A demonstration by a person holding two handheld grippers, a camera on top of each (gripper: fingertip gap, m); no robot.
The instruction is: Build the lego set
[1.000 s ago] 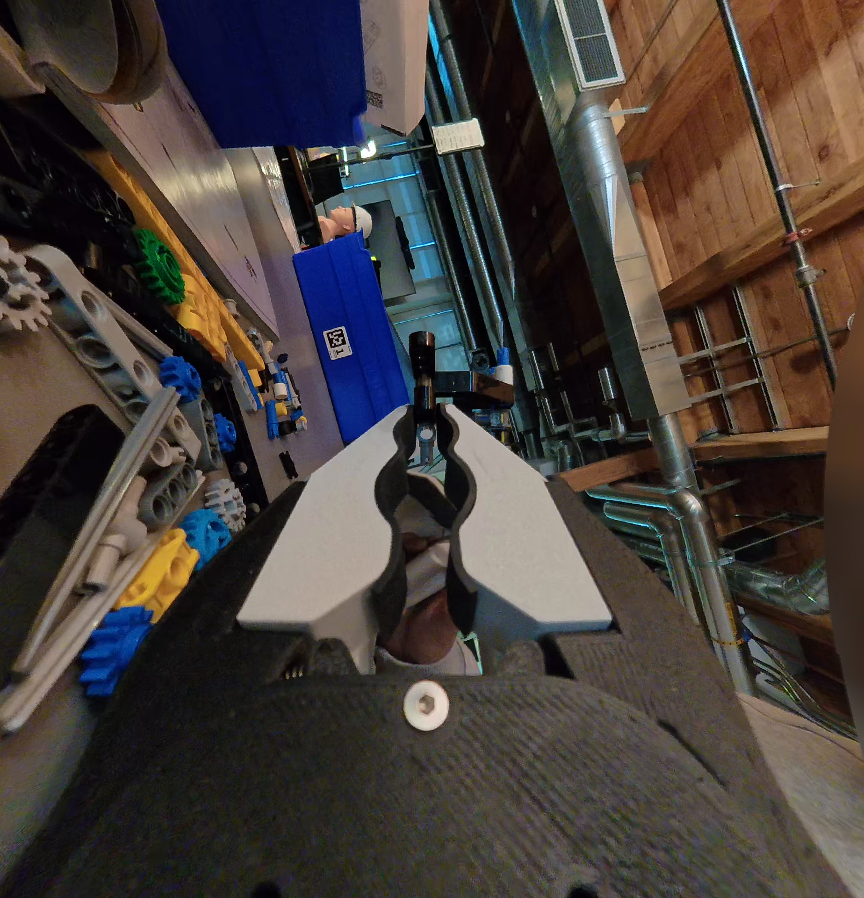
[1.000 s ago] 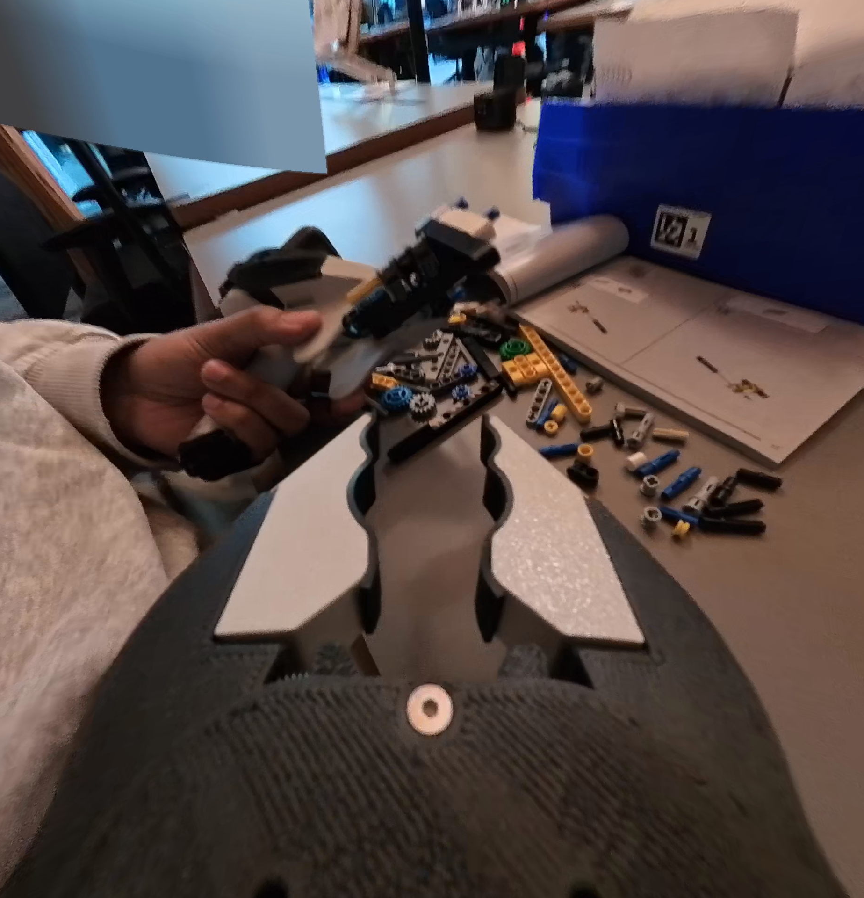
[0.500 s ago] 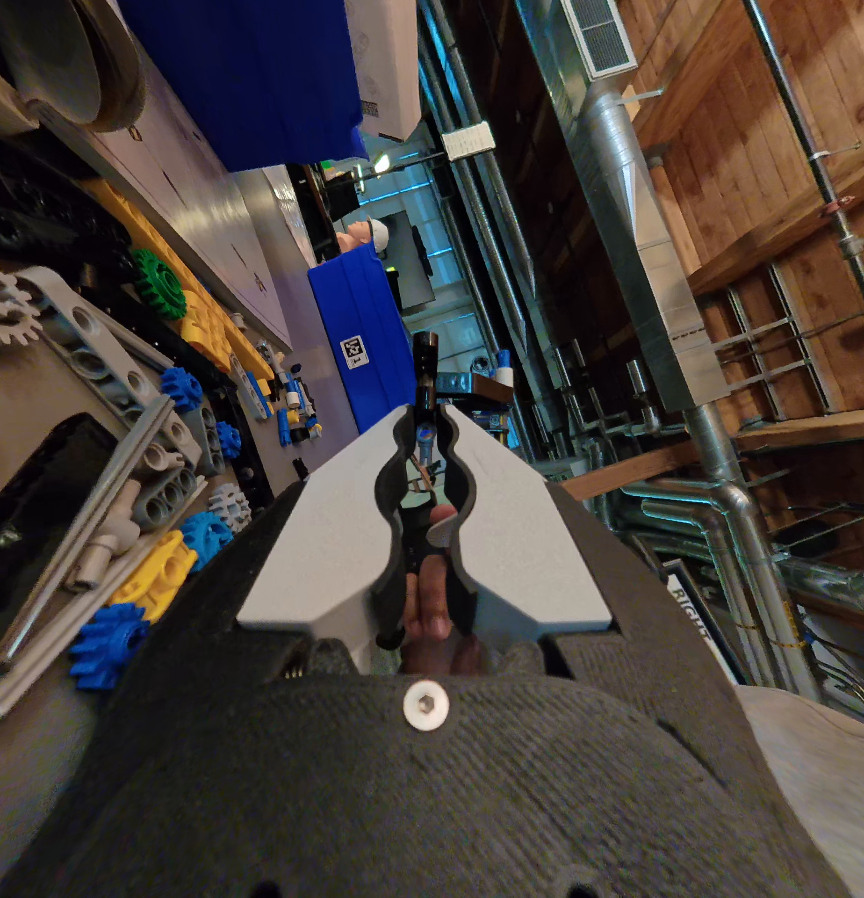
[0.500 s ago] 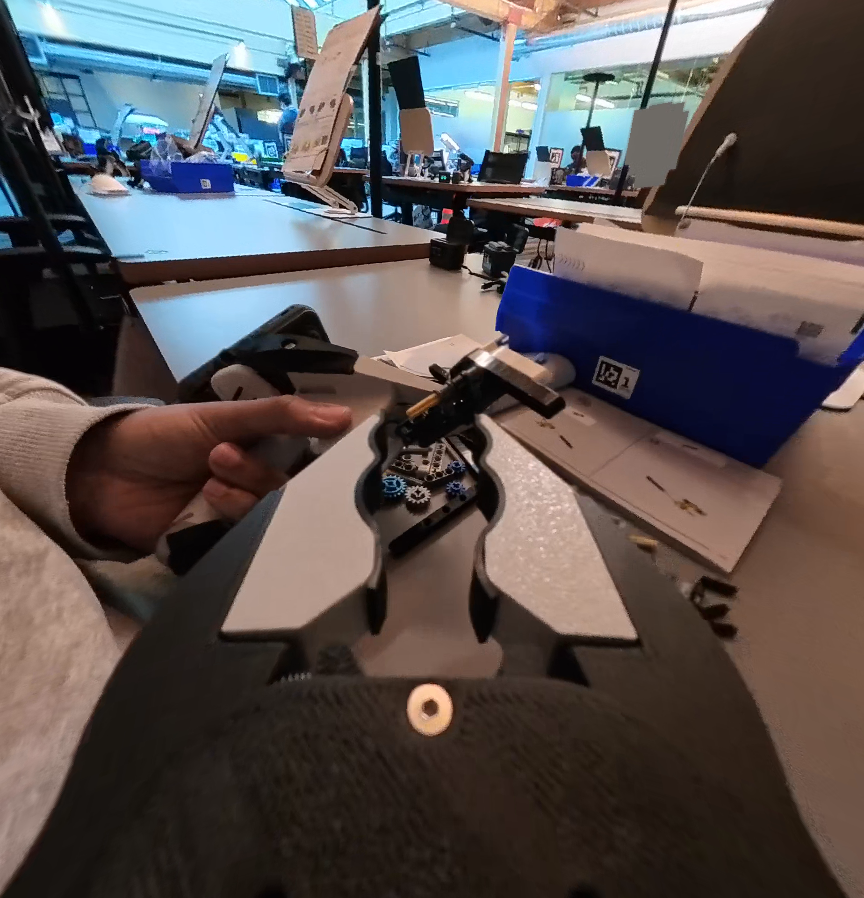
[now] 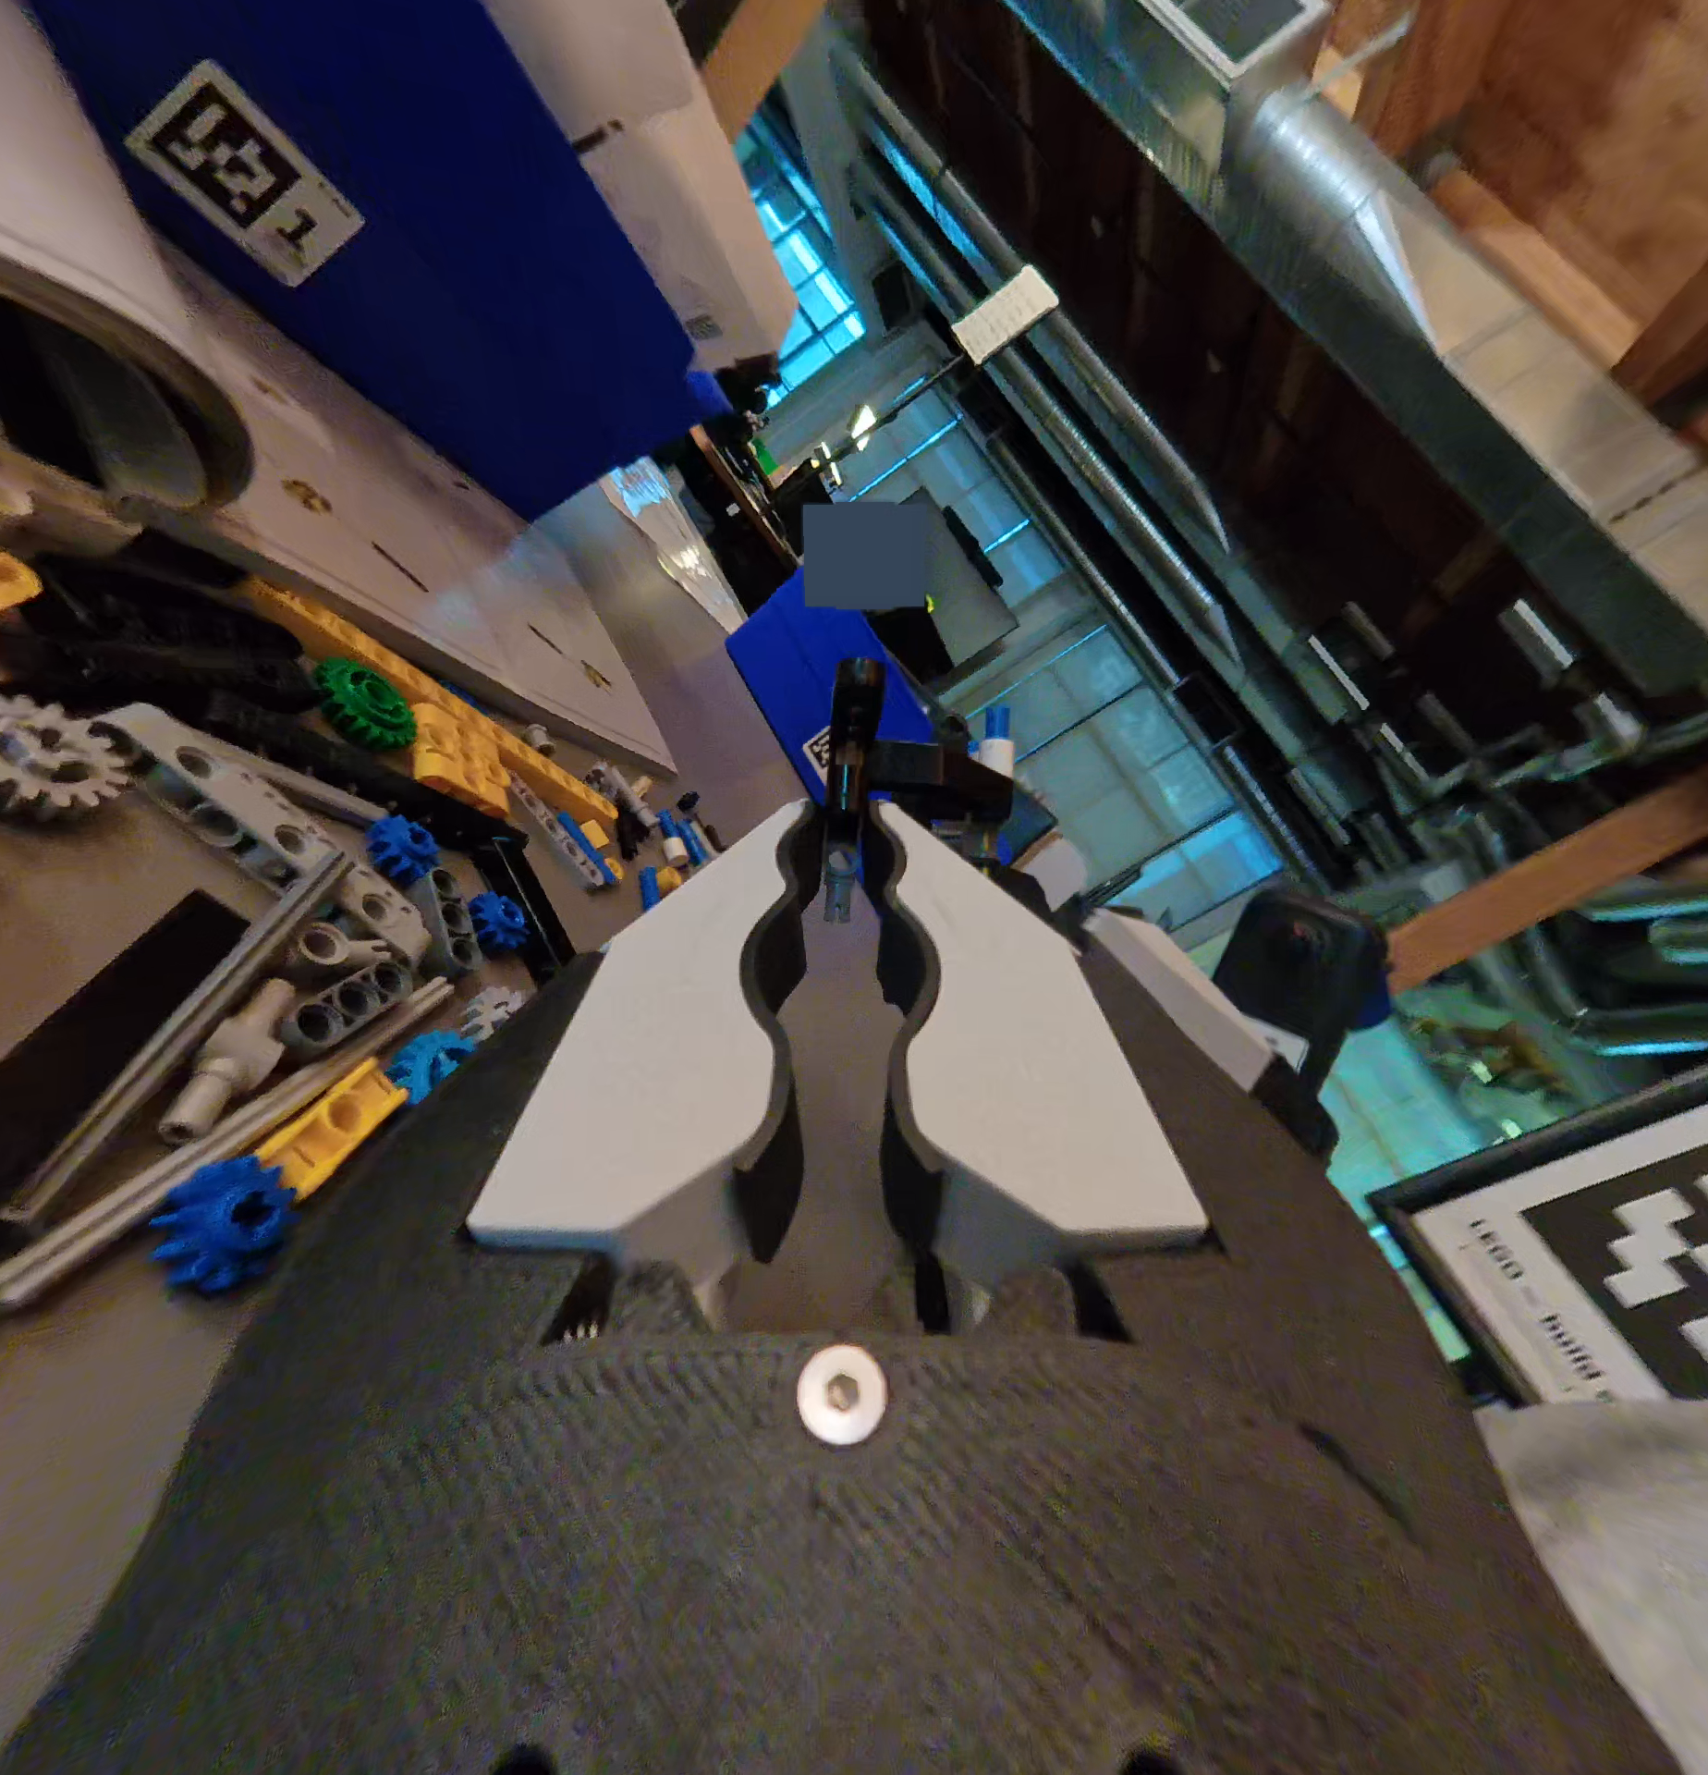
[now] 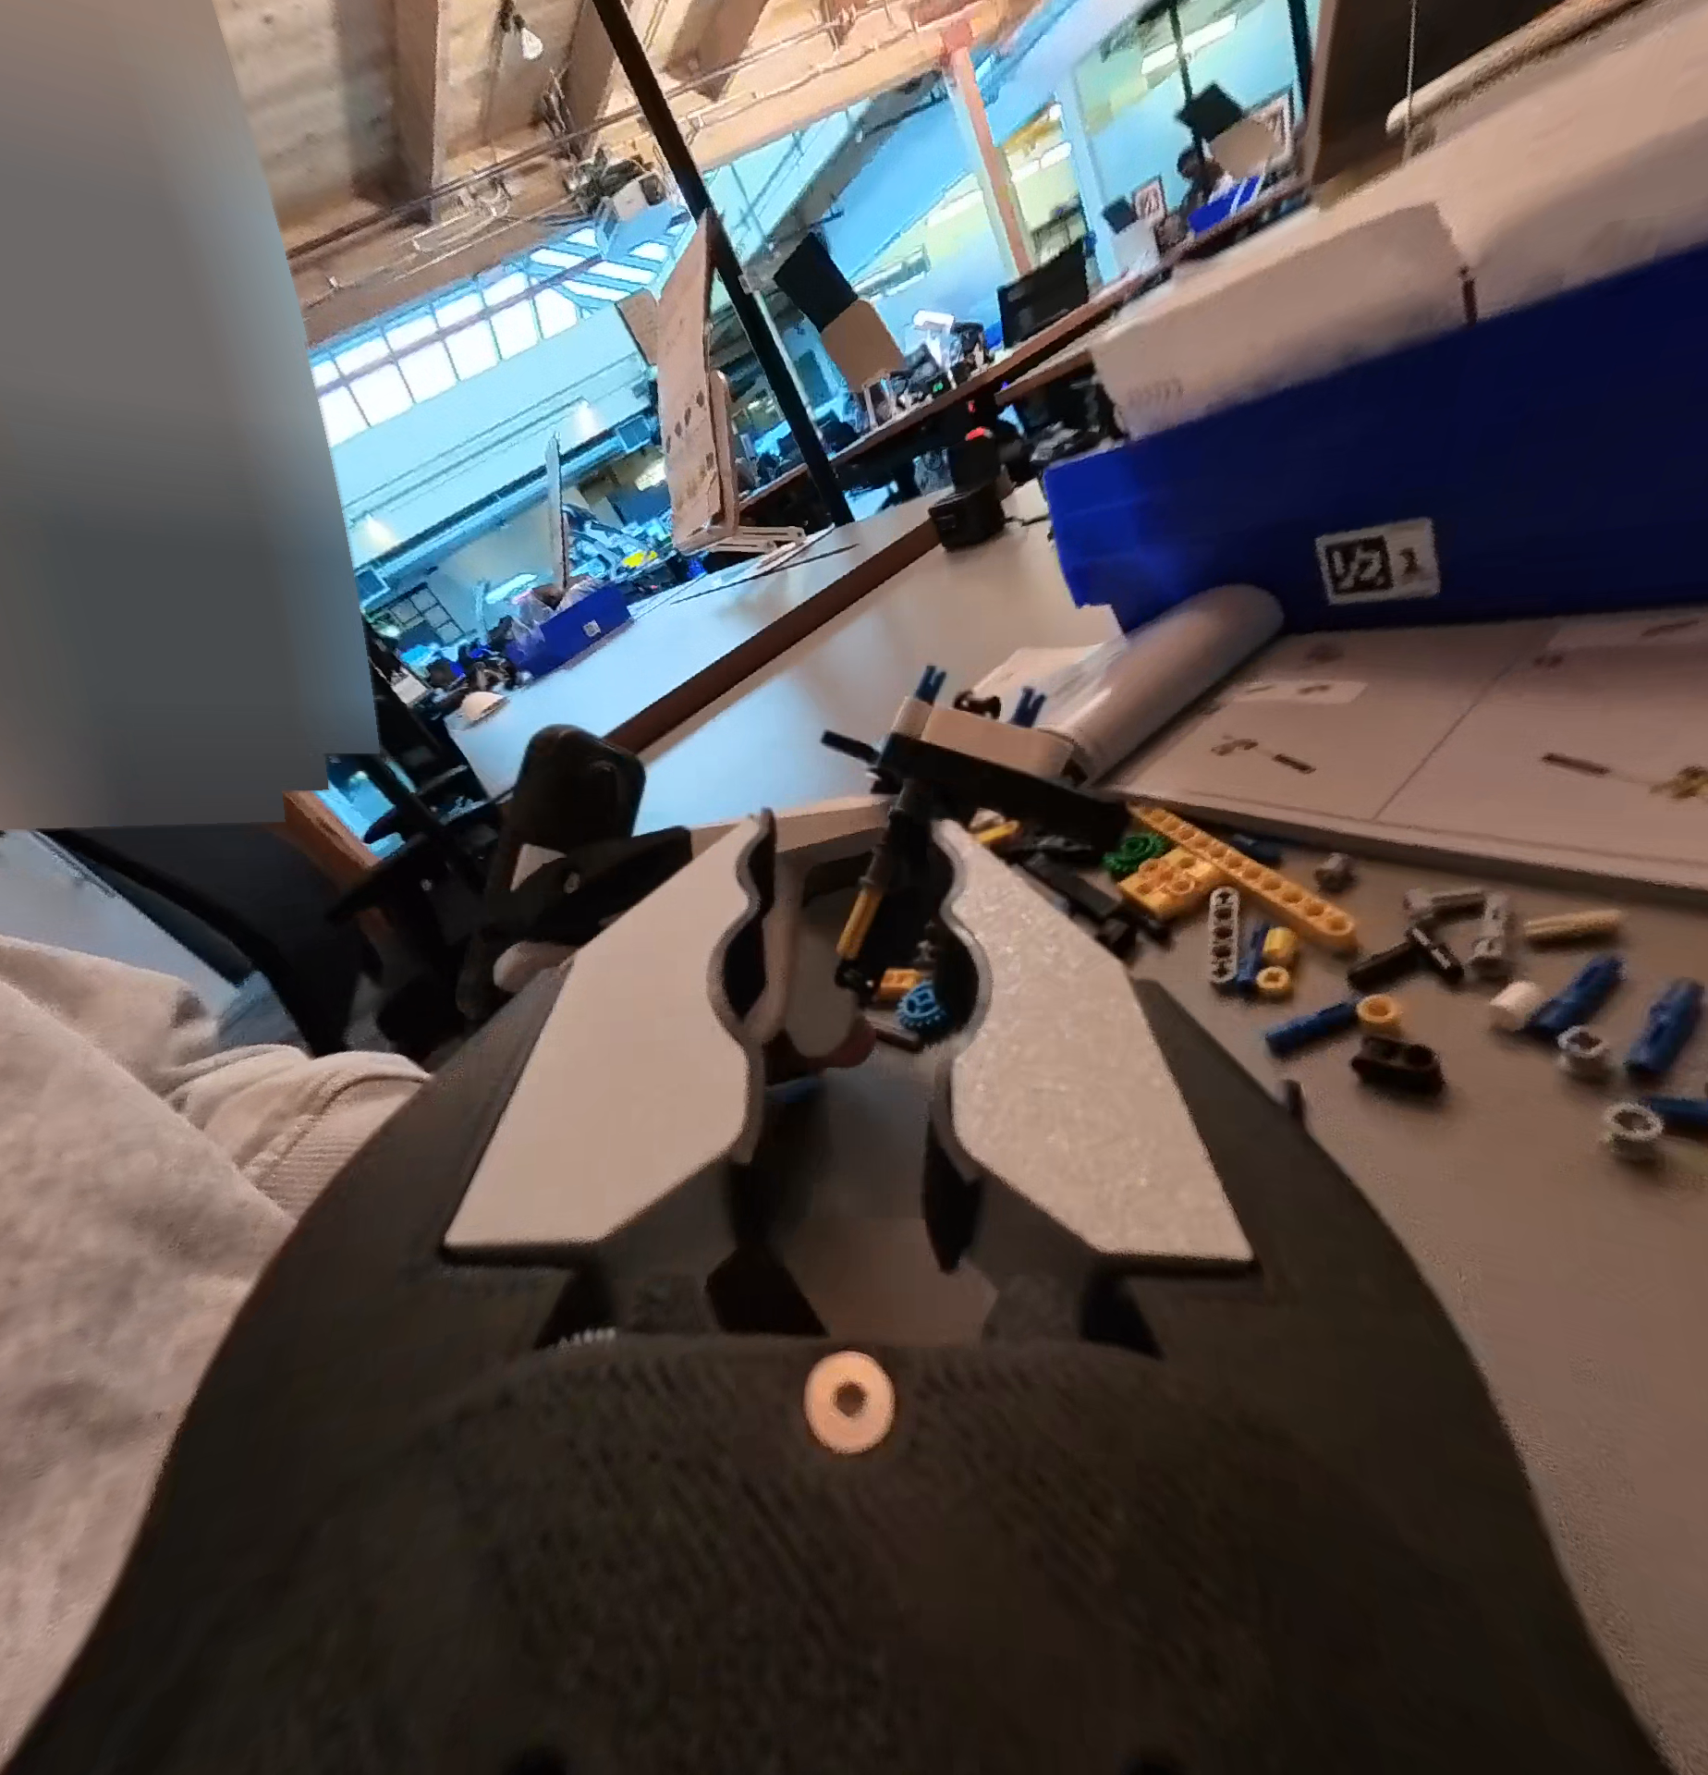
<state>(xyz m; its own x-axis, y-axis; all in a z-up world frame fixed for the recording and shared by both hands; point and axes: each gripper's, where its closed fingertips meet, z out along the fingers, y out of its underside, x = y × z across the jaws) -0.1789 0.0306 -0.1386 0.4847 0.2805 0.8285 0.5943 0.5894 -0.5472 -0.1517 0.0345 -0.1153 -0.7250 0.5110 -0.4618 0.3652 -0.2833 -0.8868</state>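
the right gripper's fingers (image 6: 1052, 1037) hide part of the loose lego pieces (image 6: 1244, 922). the blue bin (image 6: 1503, 480) is cut off and blurred.

Open workshop — ductwork (image 5: 1330, 202), worktables (image 6: 735, 624)

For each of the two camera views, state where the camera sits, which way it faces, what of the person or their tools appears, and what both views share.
Left wrist view: on the left gripper, rolled sideways, facing along the table toward ducts and pipes; its fingertips pinch a black lego assembly.
Right wrist view: on the open right gripper, facing forward over the table; a grey sleeve shows at left.
Shared: the assembly, green gear, yellow beam, blue bin.
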